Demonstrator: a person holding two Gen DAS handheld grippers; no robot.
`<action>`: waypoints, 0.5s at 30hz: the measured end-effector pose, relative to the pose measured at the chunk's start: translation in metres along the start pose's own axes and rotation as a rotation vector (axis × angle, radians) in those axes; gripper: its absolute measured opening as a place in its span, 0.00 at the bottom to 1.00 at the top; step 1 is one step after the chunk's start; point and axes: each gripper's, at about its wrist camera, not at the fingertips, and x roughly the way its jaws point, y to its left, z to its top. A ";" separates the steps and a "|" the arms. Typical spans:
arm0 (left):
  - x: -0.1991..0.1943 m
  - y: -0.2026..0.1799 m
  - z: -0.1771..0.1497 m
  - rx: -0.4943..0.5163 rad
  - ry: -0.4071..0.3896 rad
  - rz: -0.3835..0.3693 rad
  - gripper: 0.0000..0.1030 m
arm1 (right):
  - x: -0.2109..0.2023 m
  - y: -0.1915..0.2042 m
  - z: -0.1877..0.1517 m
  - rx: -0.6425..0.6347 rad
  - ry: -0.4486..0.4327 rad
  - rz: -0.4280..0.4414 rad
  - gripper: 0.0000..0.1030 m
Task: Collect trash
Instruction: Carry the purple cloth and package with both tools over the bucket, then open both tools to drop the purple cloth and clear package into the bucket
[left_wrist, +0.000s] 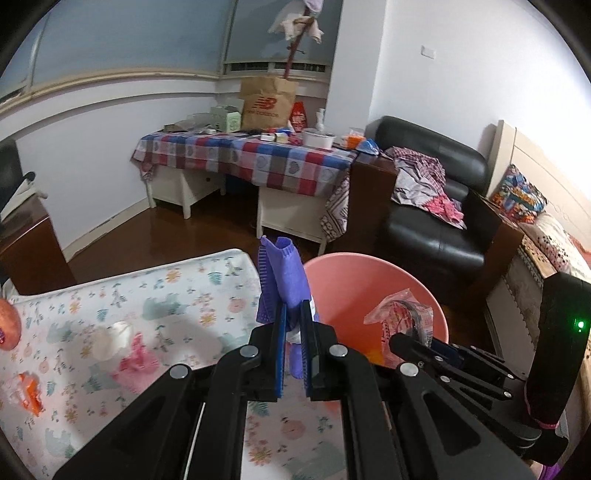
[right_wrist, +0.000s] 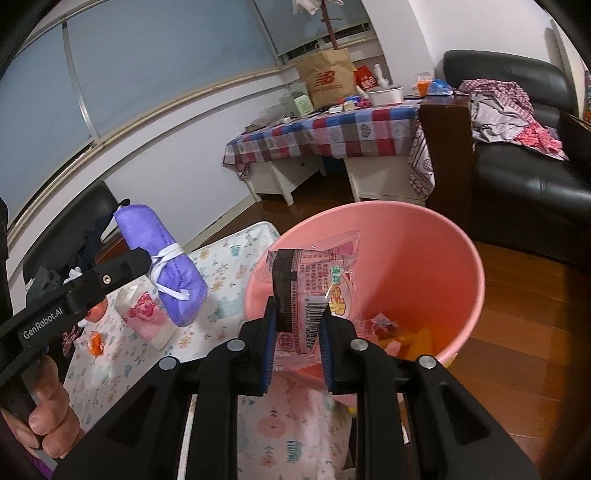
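The right hand-held gripper, pinching a clear wrapper, hangs over the pink bin; the left hand-held gripper, clamping a purple bundle, sits just left of its rim.

Both tools are matte black plastic. The left hand-held gripper has blue ribbed pads inside its two fingers and round silver pivot bolts along its linkage arms. The right hand-held gripper matches it (a green light glows on its body). White lettering, "GenRobot.AI", runs along the left one's side, and a hand wraps its handle.
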 end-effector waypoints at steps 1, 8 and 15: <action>0.003 -0.003 0.000 0.005 0.003 -0.002 0.06 | 0.000 -0.004 0.000 0.004 -0.002 -0.005 0.21; 0.024 -0.023 0.002 0.043 0.025 -0.007 0.06 | 0.002 -0.026 0.000 0.037 -0.004 -0.031 0.21; 0.048 -0.037 0.001 0.076 0.051 -0.010 0.06 | 0.009 -0.039 0.002 0.053 0.003 -0.047 0.21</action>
